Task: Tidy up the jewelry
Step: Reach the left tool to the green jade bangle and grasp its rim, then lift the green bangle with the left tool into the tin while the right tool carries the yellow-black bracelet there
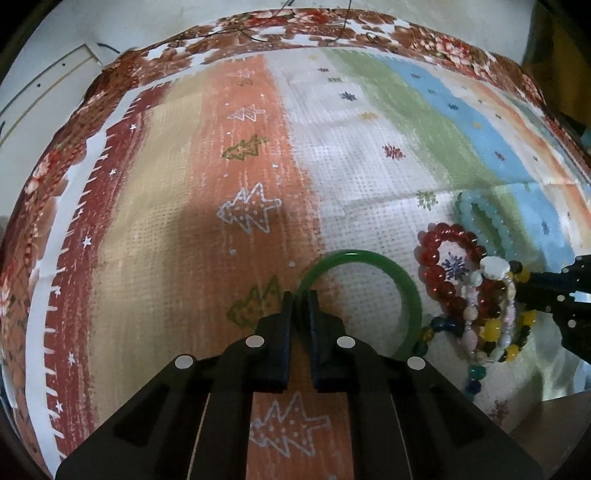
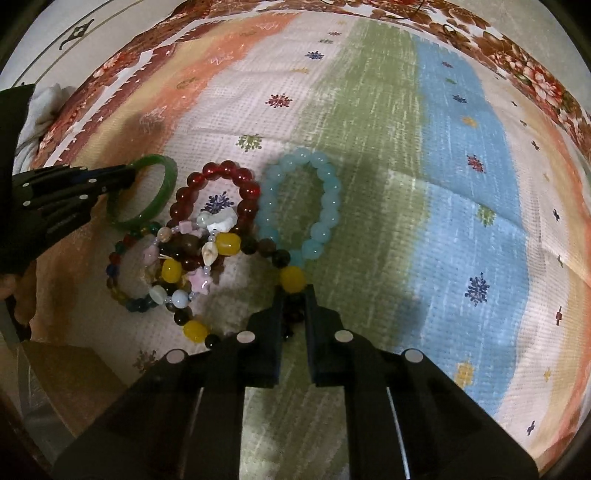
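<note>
A green bangle (image 1: 413,302) lies on the striped cloth, and my left gripper (image 1: 299,299) is shut on its near left rim. The right wrist view shows that bangle (image 2: 162,192) and the left gripper (image 2: 131,173) at the left. My right gripper (image 2: 293,293) is shut on a bracelet of yellow and dark beads (image 2: 293,278), which trails into a tangled heap. In that heap lie a red bead bracelet (image 2: 221,171), a pink star and shell bracelet (image 2: 207,236) and a small multicolour bead bracelet (image 2: 118,273). A pale blue bead bracelet (image 2: 325,192) lies just beyond my right fingertips.
The striped cloth (image 2: 461,184) with snowflake and tree prints covers a surface with a floral border (image 1: 280,26). A brown box-like edge (image 2: 74,369) sits at the near left. Bare cloth stretches left of the bangle (image 1: 166,221) and right of the blue bracelet.
</note>
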Available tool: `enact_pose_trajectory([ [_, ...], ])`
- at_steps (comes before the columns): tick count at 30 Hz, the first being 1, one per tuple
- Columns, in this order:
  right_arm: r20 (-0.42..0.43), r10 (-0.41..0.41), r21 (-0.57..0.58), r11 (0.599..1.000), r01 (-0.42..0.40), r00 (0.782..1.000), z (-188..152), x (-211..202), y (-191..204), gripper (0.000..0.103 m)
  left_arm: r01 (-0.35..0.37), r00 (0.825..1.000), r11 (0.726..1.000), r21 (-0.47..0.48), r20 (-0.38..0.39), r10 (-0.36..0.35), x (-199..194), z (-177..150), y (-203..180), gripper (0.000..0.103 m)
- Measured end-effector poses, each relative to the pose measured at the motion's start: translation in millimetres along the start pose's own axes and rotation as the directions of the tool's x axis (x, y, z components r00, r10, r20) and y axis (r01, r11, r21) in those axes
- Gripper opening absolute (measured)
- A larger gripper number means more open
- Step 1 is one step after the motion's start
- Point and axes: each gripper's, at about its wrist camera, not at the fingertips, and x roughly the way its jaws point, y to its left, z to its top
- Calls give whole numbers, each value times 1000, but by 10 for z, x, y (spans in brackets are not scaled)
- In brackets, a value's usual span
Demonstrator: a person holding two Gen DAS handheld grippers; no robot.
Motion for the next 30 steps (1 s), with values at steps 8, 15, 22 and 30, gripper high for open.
enact_pose_trajectory([
  [8, 104, 13, 11, 1000, -14, 994, 19, -450, 31, 11, 20, 998, 1000, -25, 67, -18, -354, -24, -45, 8],
  [15, 146, 10, -3, 1000, -10, 989, 4, -679, 114, 11, 38, 995, 998, -40, 96, -34, -576, -95, -61, 8],
  [22, 185, 19, -11, 1000, -17, 983, -79, -889, 183, 11, 56, 989, 997, -48, 139, -49, -825, -145, -102, 8],
  [30, 214, 32, 5, 999, -34, 976, -178, -1079, 152, 11, 84, 984, 994, -66, 162, -72, -1057, -288, -117, 9],
])
